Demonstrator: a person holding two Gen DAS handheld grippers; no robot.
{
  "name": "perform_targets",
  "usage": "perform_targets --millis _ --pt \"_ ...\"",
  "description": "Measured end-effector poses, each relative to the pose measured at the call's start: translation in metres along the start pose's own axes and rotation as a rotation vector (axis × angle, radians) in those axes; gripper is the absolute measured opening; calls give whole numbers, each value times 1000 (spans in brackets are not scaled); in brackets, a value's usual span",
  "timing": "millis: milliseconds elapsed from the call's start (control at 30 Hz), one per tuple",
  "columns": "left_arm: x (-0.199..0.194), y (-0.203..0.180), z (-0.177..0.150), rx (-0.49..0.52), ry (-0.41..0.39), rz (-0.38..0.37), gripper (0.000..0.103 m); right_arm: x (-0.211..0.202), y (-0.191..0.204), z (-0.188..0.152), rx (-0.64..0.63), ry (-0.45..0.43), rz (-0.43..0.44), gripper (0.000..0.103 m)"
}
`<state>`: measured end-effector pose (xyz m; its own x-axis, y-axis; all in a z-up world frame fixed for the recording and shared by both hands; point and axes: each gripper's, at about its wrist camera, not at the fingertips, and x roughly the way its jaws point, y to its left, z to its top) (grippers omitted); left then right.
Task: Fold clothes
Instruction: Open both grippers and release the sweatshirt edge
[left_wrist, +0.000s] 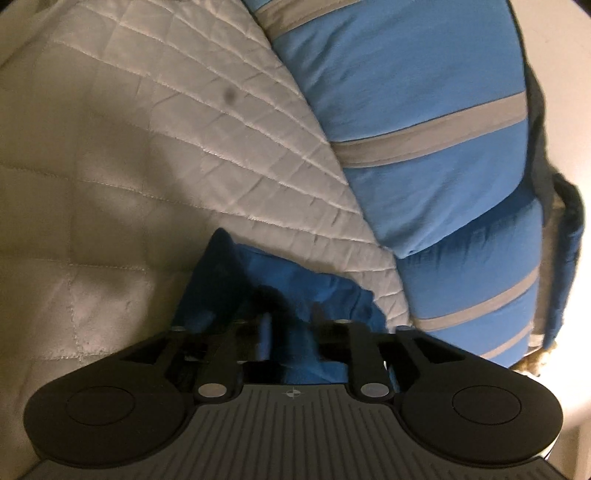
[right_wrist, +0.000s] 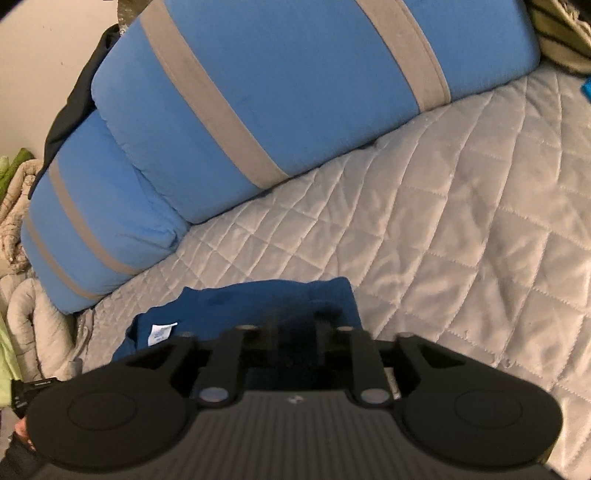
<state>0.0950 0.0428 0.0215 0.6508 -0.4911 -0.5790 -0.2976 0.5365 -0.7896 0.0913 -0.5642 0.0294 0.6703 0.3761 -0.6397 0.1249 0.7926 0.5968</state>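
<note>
L gripper pinches dark-blue garment, lower centre | R gripper jaws over garment, grip unclear | soft, light, limp – take hem/corners

left wrist: close, downward | right wrist: likewise | shared: quilt, cushions

1. Dark blue garment: soft matt cloth, creased; a white label of woven or printed fabric is attached.
2. Quilt: pale grey cloth with a slight sheen, stitched in a diamond pattern, lightly wrinkled.
3. Pillows: matt light-blue cloth, smooth, with matt grey fabric bands.
4. Left hand-held gripper: matt black plastic body, ribbed grey top plate, dull silver metal pivot pins.
5. Right hand-held gripper: same matt black plastic, ribbed plate and metal pins.
</note>
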Motion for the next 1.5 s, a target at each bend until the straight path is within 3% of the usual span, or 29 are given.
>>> perform_targets --millis 67,167,400,533,600,633,667,767,833,967,1067,1100,1133,1167,1200,1233,1267,1500 --pt "-3 2 -1 -1 -3 -37 49 0 1 -2 -9 9 17 68" --pt "-8 -2 -7 27 25 -39 55 -2 3 -6 -28 29 37 78" --pt "-9 -12 -24 136 124 5 55 -10 -3 -21 -15 95 59 80" --pt "-4 -20 -34 201 169 28 48 -12 -9 -25 22 109 62 78" --pt "-3 -27 -36 244 189 61 27 -12 -9 -27 25 116 63 71" --pt "-5 -30 -35 253 190 64 12 -11 -8 -27 23 125 65 60" --pt "-8 -33 -33 258 187 63 6 -10 -7 -27 20 133 66 50" --pt "-17 -41 -25 260 163 22 5 -10 -2 -24 9 150 72 22" --pt "-24 -45 -14 240 134 -16 5 -12 2 -17 -2 143 78 15" --pt "-24 -58 10 201 63 -48 5 -13 9 2 -5 109 103 13" --pt "-14 -59 23 127 -46 -50 9 -8 12 21 45 36 145 13" --pt "-11 -58 28 101 -84 -50 14 -6 12 27 68 2 164 15" --pt "-12 -58 26 109 -104 -36 29 -5 11 32 103 -43 174 19" --pt "-15 -57 23 130 -118 -15 42 -4 11 33 125 -86 168 49" --pt "-18 -56 19 150 -133 5 46 -5 13 34 128 -119 155 59" --pt "-21 -55 16 170 -147 25 49 -5 14 34 132 -151 142 80" --pt "-24 -54 12 191 -161 46 52 -7 16 33 114 -171 130 89" --pt "-46 -48 -17 349 -228 181 63 -28 30 15 -103 -144 -4 100"
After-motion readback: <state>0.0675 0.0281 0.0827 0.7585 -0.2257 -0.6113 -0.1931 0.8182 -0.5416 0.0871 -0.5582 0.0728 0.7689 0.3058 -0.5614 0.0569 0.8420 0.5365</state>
